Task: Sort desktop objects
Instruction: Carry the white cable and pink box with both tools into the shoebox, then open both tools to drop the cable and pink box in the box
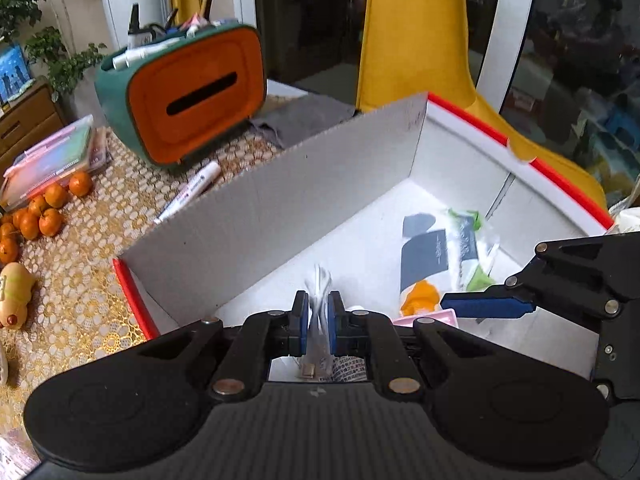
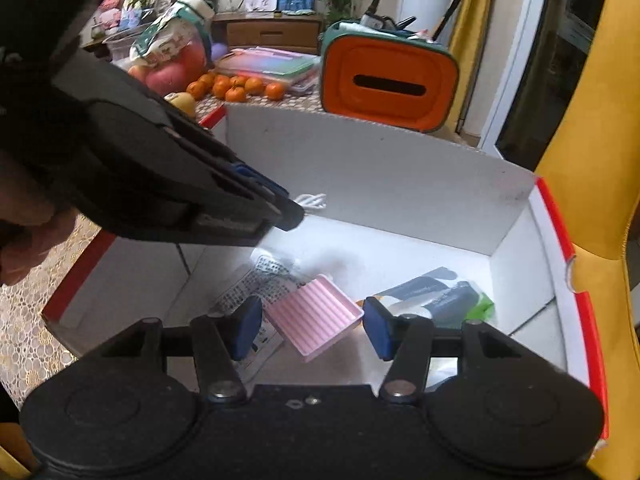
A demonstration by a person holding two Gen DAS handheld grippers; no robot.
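L gripper (image 1: 318, 314): clenched on a coiled white cable (image 1: 318, 280), hung over the box (image 1: 280, 200), near its front-left corner.
R gripper (image 2: 312, 326): jaws apart, pink ribbed tray (image 2: 316, 314) between pads; contact unclear, so can't tell if held or let go.
Box contents: printed sheet (image 2: 256, 284) under tray; dark packets (image 2: 432, 292) toward right wall.
Still outside: marker (image 1: 188, 192) on tablecloth by box's far wall.
Risk: cable loops could snag pads on release & get dragged back out.
Risk 2: both grippers sat close; L opening might've knocked R or tray.
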